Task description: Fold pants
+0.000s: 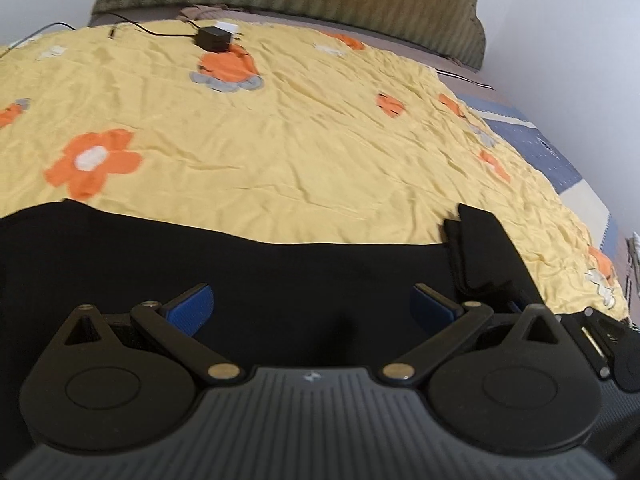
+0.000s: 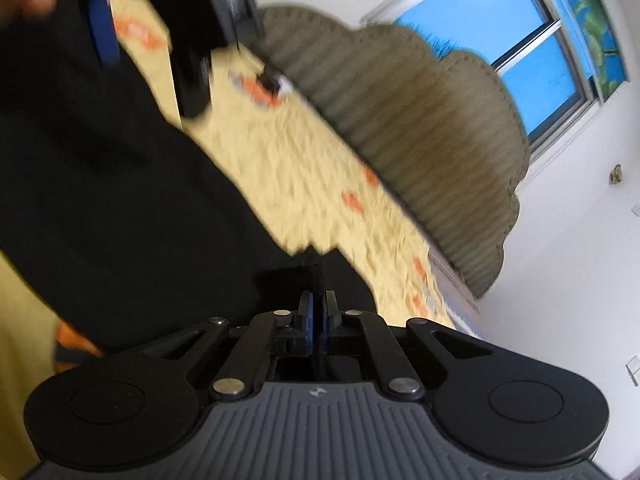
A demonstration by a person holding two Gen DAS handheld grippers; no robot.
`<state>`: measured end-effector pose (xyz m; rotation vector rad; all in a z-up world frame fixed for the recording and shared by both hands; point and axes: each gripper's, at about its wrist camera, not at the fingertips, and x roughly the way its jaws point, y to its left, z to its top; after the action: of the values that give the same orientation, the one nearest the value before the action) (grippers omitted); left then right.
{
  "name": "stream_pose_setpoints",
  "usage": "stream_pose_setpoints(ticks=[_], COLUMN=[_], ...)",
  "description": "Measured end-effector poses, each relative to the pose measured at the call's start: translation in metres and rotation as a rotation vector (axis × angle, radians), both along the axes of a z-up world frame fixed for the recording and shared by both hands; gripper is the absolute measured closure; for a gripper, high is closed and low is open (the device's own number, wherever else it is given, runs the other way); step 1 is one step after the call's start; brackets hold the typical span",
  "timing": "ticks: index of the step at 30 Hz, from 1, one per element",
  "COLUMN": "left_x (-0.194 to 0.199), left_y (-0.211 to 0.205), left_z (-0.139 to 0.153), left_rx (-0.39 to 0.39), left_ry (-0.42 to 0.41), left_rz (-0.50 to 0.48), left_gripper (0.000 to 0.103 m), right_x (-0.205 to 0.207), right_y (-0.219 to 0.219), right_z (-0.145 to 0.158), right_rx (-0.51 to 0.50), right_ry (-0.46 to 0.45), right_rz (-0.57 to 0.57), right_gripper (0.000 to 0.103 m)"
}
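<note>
Right wrist view is showing the right gripper [image 2: 316,304] pinching a black pants [image 2: 120,200] edge, cloth stretching up-left toward the left gripper [image 1: 312,300], which is hovering unclenched over the pants on the yellow floral bedspread [image 1: 300,140].

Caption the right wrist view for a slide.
Right gripper clamps an edge of the black pants above the yellow flowered bedspread.

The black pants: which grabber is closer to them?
Right. The right gripper is shut on an edge of the black pants. The left gripper hangs open just above them, gripping nothing.
</note>
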<state>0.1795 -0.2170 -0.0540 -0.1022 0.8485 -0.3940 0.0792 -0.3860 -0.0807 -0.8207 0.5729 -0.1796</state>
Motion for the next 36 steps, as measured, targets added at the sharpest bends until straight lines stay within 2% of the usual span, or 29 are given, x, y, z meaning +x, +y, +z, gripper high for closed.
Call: stream_pose_setpoints(ticks=[3,6,9,11,12,13,17,22,28,33,34,36], left_x=[-0.002,-0.003,-0.007,-0.010,-0.012,-0.015,-0.029,-0.041,-0.049,-0.051,-0.051,-0.049], left_y=[0.008,0.013,0.017,0.018,0.020,0.022,0.042,0.081,0.117,0.133,0.135,0.137], left_z=[-0.002,-0.008,-0.011,-0.011,-0.010,-0.009,0.002,0.007,0.008,-0.005,-0.007,-0.010], left_rx=[0.013,0.026,0.031,0.040,0.048,0.058,0.120,0.189,0.220,0.239,0.238,0.231], left_ry=[-0.002,0.016,0.023,0.018,0.013,0.004,-0.077,-0.136,-0.129,-0.098,-0.088,-0.067], left_rz=[0.014,0.023,0.031,0.030,0.033,0.038,0.084,0.217,0.299,0.327,0.331,0.335], left_gripper=[0.000,0.000,0.000,0.000,0.000,0.000,0.000,0.000,0.000,0.000,0.000,0.000], right_x=[0.003,0.003,0.010,0.017,0.022,0.024,0.010,-0.018,-0.037,-0.049,-0.050,-0.044], right_y=[0.002,0.004,0.002,-0.002,-0.004,-0.005,0.010,0.044,0.087,0.102,0.105,0.113], right_z=[-0.011,-0.014,-0.012,-0.010,-0.010,-0.011,-0.008,0.008,0.011,0.022,0.025,0.019], right_rx=[-0.095,-0.124,-0.102,-0.081,-0.067,-0.052,-0.101,-0.039,0.062,0.189,0.215,0.219], right_ry=[0.029,0.037,0.068,0.077,0.091,0.111,0.063,0.001,-0.033,-0.123,-0.121,-0.051], right_rz=[-0.004,0.019,0.029,0.044,0.048,0.054,0.105,0.195,0.295,0.315,0.319,0.330], right_gripper=[0.070,0.069,0.069,0.071,0.087,0.099,0.099,0.099,0.099,0.099,0.099,0.099])
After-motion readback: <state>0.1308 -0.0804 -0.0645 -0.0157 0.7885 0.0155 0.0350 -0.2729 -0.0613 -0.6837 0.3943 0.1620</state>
